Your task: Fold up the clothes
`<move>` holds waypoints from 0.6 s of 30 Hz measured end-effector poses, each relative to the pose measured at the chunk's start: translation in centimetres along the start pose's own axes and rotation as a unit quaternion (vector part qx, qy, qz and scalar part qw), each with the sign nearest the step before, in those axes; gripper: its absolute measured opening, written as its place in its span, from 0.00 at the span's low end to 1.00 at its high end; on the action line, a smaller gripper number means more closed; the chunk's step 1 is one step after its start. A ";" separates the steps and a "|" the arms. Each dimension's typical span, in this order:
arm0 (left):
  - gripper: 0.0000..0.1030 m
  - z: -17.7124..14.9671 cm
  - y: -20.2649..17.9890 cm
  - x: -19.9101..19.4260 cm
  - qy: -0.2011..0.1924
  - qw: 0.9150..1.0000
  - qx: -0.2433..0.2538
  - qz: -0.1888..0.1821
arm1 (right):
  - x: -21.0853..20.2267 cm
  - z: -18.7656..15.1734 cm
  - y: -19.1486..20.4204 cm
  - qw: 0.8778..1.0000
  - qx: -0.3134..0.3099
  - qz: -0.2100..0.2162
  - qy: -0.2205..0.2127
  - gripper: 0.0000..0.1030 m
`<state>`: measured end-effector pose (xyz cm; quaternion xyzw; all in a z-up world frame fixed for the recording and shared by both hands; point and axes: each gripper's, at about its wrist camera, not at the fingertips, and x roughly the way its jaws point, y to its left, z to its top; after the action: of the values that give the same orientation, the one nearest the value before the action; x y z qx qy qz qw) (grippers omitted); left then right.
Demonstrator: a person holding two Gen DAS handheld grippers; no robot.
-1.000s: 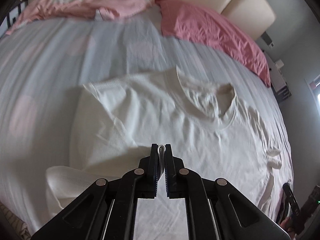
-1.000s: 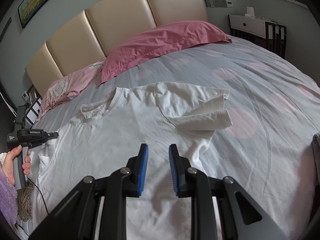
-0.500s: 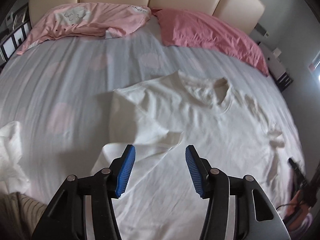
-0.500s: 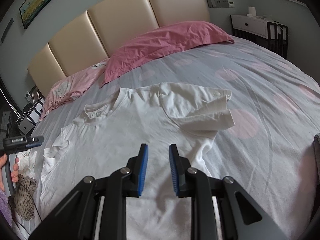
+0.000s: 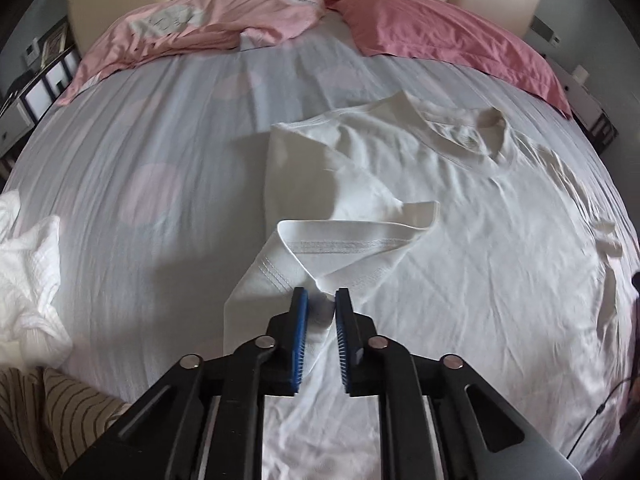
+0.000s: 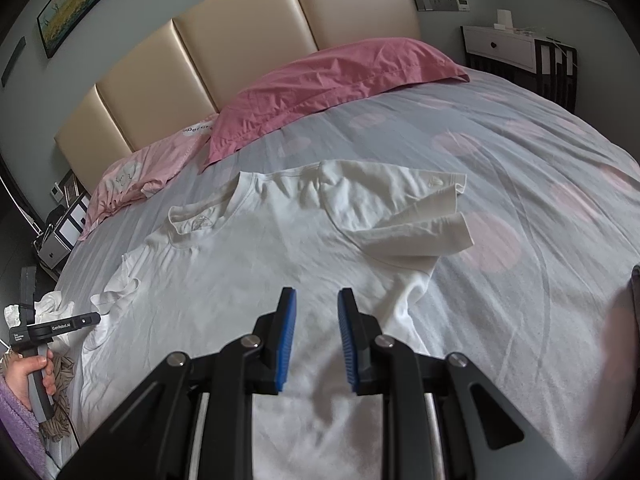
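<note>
The left gripper (image 5: 321, 308) is now closing on the shirt (image 5: 460, 240), and that is the change that matters. 1 second ago its fingers were clamped on a fold of the white cloth. Half a second ago they were spread wide above the sleeve (image 5: 360, 236), which had dropped across the body. In the last half second they have been closing, and they are now pinching a ridge of the side edge at 6 o'clock in the left view, just below the sleeve hem. The shirt is lying face up on the bed (image 5: 160, 140), spreading from the centre toward 3 o'clock, with the collar toward 1 o'clock. The pink pillows (image 5: 440, 36) are sitting at 12 o'clock and a crumpled white cloth (image 5: 28, 280) at 9 o'clock. The right gripper (image 6: 316, 312) is hovering as before over the lower body of the shirt, its fingers partly apart with nothing between them. By my reading, the left sleeve fold is done and the person is starting the next one, probably bringing the left side over toward the middle. The other sleeve, at 2 o'clock in the right view, is folded over on itself at the shirt's side.
</note>
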<state>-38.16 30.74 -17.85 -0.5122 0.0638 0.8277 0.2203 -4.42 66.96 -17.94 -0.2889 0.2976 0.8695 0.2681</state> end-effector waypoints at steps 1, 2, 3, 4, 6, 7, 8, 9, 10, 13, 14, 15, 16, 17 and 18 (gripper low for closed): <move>0.08 -0.2 -0.2 -0.4 -0.001 1.000 0.004 -0.004 | 0.1 0.0 0.0 1.000 0.000 0.001 0.001 0.21; 0.07 -0.3 -0.4 -0.8 -0.002 1.000 0.008 -0.008 | 0.1 -0.1 0.0 1.000 -0.001 0.001 0.001 0.21; 0.06 -0.5 -0.7 -1.2 -0.003 1.000 0.012 -0.013 | 0.1 -0.1 0.1 1.000 -0.001 0.002 0.001 0.21; 0.06 -0.7 -0.9 -1.5 -0.004 1.000 0.017 -0.019 | 0.0 -0.1 0.2 1.000 -0.003 0.002 0.001 0.21; 0.06 -1.2 -1.5 -2.2 -0.001 0.999 0.029 -0.040 | -0.2 -0.1 0.2 1.000 -0.003 0.004 -0.001 0.21; 0.06 -1.4 -1.8 -2.4 0.003 0.998 0.036 -0.050 | -0.3 -0.1 0.3 1.000 -0.003 0.004 -0.002 0.21; 0.06 -1.8 -2.1 -2.3 0.015 0.997 0.046 -0.059 | -0.4 0.0 0.3 1.000 -0.003 0.004 -0.003 0.21; 0.06 -2.2 -2.4 -2.0 0.031 0.996 0.054 -0.066 | -0.5 0.0 0.3 1.000 -0.003 0.004 -0.004 0.21; 0.06 -2.5 -2.6 -1.4 0.051 0.995 0.057 -0.072 | -0.6 0.0 0.4 1.000 -0.002 0.005 -0.005 0.21; 0.08 -3.4 -2.9 0.5 0.105 0.989 0.057 -0.088 | -0.7 0.0 0.5 1.000 -0.004 0.005 -0.006 0.21; 0.08 -3.6 -2.8 1.1 0.117 0.987 0.052 -0.093 | -0.7 0.1 0.5 1.000 -0.004 0.006 -0.006 0.21; 0.09 -3.7 -2.8 1.3 0.124 0.986 0.046 -0.098 | -0.7 0.1 0.5 1.000 -0.004 0.006 -0.006 0.21; 0.10 -3.7 -2.7 1.5 0.128 0.985 0.040 -0.104 | -0.7 0.1 0.5 1.000 -0.003 0.005 -0.006 0.21; 0.12 -3.6 -2.7 1.3 0.127 0.985 0.033 -0.110 | -0.8 0.1 0.4 1.000 -0.002 0.005 -0.007 0.21; 0.14 -3.4 -2.7 1.0 0.123 0.985 0.027 -0.116 | -0.7 0.1 0.3 1.000 0.000 0.004 -0.006 0.21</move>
<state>-34.61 32.31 -20.05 -0.6078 0.0528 0.7254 0.3189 -4.13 66.66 -17.27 -0.2821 0.2969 0.8725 0.2663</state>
